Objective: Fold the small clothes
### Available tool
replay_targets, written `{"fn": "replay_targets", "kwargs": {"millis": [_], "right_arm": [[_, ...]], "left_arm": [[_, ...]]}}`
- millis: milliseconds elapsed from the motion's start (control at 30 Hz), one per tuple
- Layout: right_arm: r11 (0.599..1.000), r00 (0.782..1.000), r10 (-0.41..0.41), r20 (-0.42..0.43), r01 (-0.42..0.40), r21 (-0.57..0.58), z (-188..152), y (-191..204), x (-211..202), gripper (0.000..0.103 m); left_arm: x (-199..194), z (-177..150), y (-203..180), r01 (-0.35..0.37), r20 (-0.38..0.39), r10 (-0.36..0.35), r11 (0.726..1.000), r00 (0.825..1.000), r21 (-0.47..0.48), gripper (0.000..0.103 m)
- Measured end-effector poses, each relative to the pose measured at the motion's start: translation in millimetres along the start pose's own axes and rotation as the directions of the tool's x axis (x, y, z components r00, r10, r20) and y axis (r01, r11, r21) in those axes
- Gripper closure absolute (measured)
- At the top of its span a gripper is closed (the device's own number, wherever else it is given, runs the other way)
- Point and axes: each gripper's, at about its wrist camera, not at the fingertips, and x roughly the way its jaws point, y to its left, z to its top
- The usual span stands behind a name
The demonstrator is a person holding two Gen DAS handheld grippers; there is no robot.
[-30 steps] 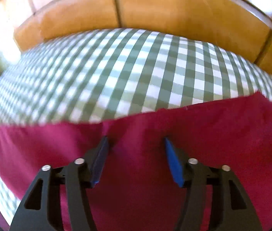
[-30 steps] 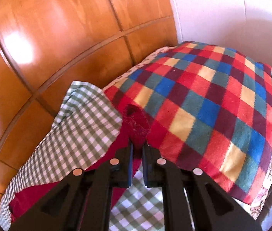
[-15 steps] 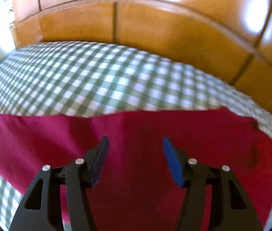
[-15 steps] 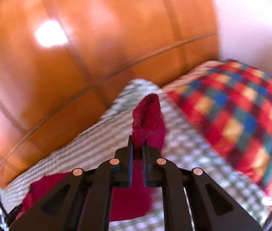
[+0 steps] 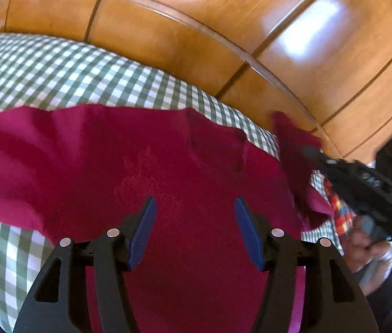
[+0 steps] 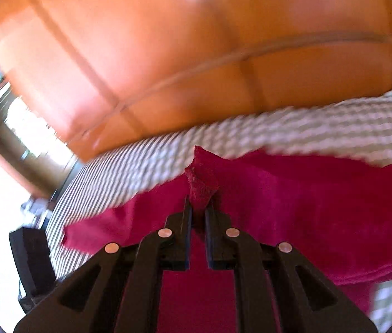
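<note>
A: Start on the left. What's the left gripper (image 5: pixel 194 226) doing?

B: It hangs over the middle of the red garment (image 5: pixel 145 166), fingers spread wide, nothing between them. The garment lies flat on the green checked cloth (image 5: pixel 65 75), with the wooden panel (image 5: pixel 196 41) behind.

A: And further right?

B: The right gripper (image 6: pixel 196 216) has its fingers drawn in narrow on a bunched corner of the garment, and that corner stands up off the cloth. In the left camera you can see the same raised flap at the garment's right end, with the black tool and the person's hand (image 5: pixel 371 247) behind it.

A: So which step is this?

B: I'd say the first fold is in hand: the right end is lifted and on its way across the body of the garment. The right camera's picture is smeared, so I can't tell for sure how much fabric is pinched, maybe only a thin fold.

A: What does the next move call for?

B: Probably carrying that corner leftward over the flat part, laying it down so the edges line up, then letting go. The left gripper is well placed to press the middle down so the garment doesn't drag along the checked cloth.
</note>
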Motion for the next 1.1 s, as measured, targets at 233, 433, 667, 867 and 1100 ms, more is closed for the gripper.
{"fn": "replay_targets", "kwargs": {"millis": [233,433,667,867,1100], "right_arm": [[0.996,0.995,0.085,-0.054,-0.085,-0.004,-28,12,12,0.05],[0.998,0.998,-0.021,0.053,0.019,0.052,-53,-47,-66,0.041],[0.938,0.961,-0.27,0.057,0.249,0.241,-105,-151,-136,0.038],[0.903,0.947,-0.321,0.028,0.296,0.311,-117,-184,-129,0.038],[0.902,0.935,-0.348,0.065,0.315,0.295,-88,-176,-96,0.045]], "left_arm": [[2,-4,23,0.021,-0.03,-0.023,0.998,0.999,-0.055,0.033],[14,1,21,-0.018,-0.031,0.016,0.999,0.999,-0.046,0.033],[64,10,-3,-0.105,-0.099,0.109,0.993,0.989,0.045,0.033],[95,14,-17,-0.15,-0.156,0.159,0.986,0.975,0.068,0.097],[20,44,-35,-0.077,0.061,0.074,0.996,0.995,0.048,0.098]]}}
